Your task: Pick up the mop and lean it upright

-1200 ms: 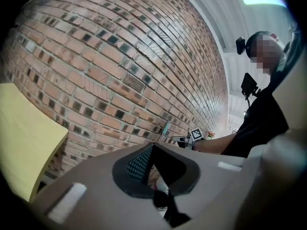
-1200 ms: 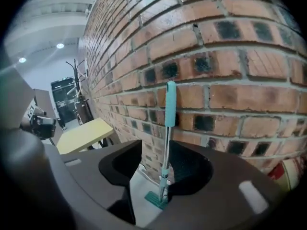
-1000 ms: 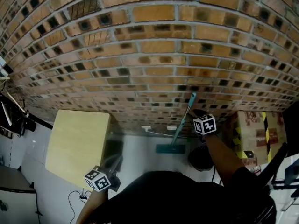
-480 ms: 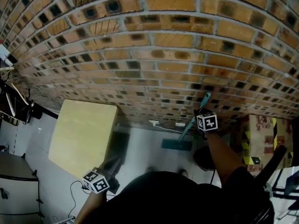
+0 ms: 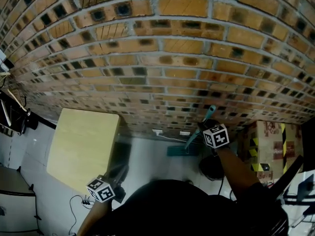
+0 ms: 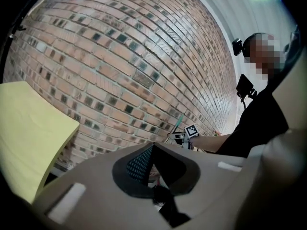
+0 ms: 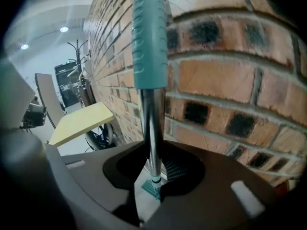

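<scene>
One mop point(image 7: 149, 42), one yellow table point(image 5: 81, 149), perhaps one box point(image 5: 268, 146) (half hidden)

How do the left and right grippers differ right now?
The right gripper has just been closing its jaws on the mop handle; the left gripper is shut on nothing. The right is raised at the brick wall; the left hangs low beside the yellow table. Both carry marker cubes.

No legible writing in my view

The right cube point(image 5: 215, 135) and the left cube point(image 5: 101, 189) I carry bear only black-and-white square code patterns, no letters or digits. The cardboard box point(image 5: 268, 146) by the wall shows yellow-and-black striped tape and some reddish print, too small for me to read.
</scene>
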`<state>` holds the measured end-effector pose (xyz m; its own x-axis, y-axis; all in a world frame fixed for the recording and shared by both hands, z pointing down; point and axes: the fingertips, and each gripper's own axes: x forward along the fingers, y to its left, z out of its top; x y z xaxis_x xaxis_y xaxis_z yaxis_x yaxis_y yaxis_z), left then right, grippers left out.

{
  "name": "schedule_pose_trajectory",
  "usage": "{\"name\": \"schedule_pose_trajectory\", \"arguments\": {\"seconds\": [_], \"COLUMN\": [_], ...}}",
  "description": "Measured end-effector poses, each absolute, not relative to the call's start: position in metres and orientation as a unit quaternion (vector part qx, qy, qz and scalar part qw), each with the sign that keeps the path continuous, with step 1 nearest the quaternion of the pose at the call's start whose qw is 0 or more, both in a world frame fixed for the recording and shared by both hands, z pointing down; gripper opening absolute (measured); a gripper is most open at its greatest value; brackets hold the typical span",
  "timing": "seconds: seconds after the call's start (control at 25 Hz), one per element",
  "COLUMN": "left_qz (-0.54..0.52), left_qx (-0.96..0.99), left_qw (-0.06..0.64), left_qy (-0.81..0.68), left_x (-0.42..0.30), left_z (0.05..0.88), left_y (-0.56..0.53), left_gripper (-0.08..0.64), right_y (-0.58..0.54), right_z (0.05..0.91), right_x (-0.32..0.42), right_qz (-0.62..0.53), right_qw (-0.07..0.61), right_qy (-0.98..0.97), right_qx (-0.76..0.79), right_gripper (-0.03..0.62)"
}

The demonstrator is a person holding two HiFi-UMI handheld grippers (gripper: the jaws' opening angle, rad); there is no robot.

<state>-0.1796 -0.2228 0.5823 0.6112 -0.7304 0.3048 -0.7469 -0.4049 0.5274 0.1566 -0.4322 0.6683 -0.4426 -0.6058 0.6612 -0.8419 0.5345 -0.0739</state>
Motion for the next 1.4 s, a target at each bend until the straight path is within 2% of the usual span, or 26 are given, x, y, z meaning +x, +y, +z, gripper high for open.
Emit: {"name": "schedule_pose_trajectory", "arguments": {"seconds": [0.36, 0.96, 1.4], "left_qz": [-0.021, -0.059, -0.077], "left_qx": [0.864, 0.878, 0.880], "left_qw": [0.303, 0.274, 0.242], "left_qy": [-0.401, -0.388, -0.402], "left_x": [-0.155, -0.156, -0.173], "left_z": [0.567, 0.545, 0.502], "left_y": [-0.239, -0.248, -0.275], "left_gripper": [-0.005, -0.005, -0.005], "right_y": [-0.414, -0.390, -0.395], "right_z": [0.520, 0.253, 0.114], "right_x": [0.148, 0.121, 0.117], "right_qz": [0.173, 0.105, 0.028], "right_qw": [0.267, 0.112, 0.077], "right_qy": [-0.842, -0.904, -0.916], "right_qx": [0.436, 0.400, 0.393], "right_gripper": [0.112, 0.115, 0.115]}}
